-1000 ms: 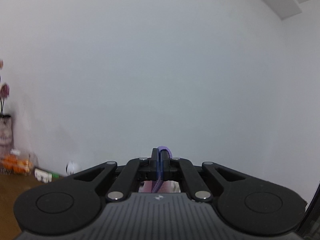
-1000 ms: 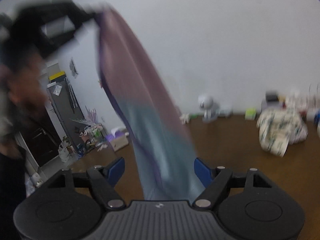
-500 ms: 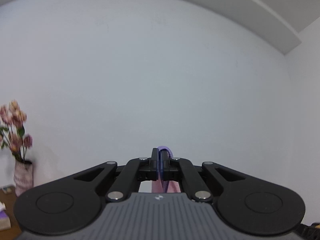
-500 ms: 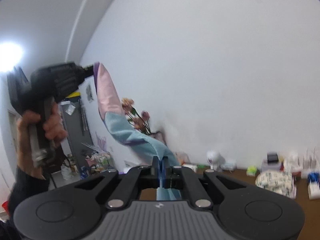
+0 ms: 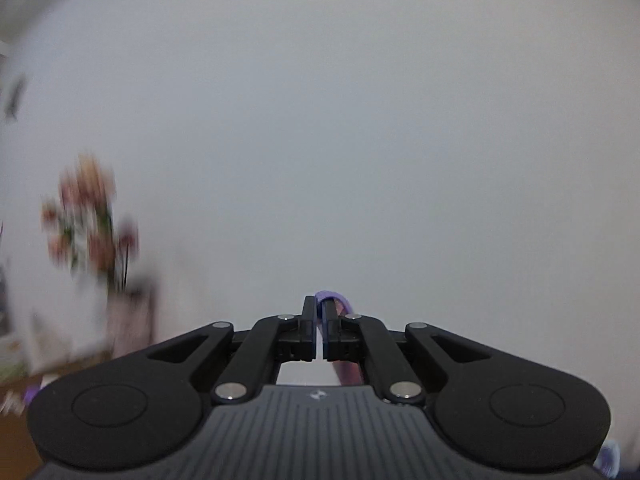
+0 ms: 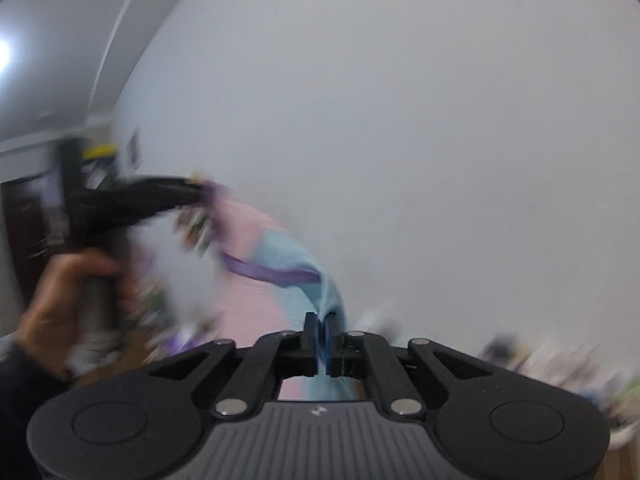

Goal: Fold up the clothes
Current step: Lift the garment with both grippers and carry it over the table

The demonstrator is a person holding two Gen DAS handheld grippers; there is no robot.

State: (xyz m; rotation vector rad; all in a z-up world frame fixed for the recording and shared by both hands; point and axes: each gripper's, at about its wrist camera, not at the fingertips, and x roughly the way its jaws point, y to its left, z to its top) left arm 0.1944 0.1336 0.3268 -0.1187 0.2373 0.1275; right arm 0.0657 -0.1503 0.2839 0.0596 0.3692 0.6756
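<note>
A pink and light-blue garment (image 6: 276, 256) with a purple band hangs in the air, stretched between both grippers. In the right wrist view my right gripper (image 6: 320, 320) pinches its blue part; the jaws are opening slightly, with the cloth still between them. The left gripper (image 6: 200, 196), held in a person's hand (image 6: 60, 300), grips the pink end at the upper left, blurred by motion. In the left wrist view my left gripper (image 5: 319, 304) shows a narrow slit, its jaws opening. The garment's purple hem (image 5: 336, 298) is caught at the tips, and pink cloth hangs below.
A plain white wall fills both views. Blurred flowers in a vase (image 5: 92, 220) stand at the left. Small clutter (image 6: 560, 360) lies along the wall's foot at the right on a wooden floor. A dark doorway (image 6: 24, 240) is at the far left.
My right gripper went from open around the hanging cloth to closed on it, then rose. The left gripper swung sideways and now sits lower in the right view. The garment is now pulled between them.
</note>
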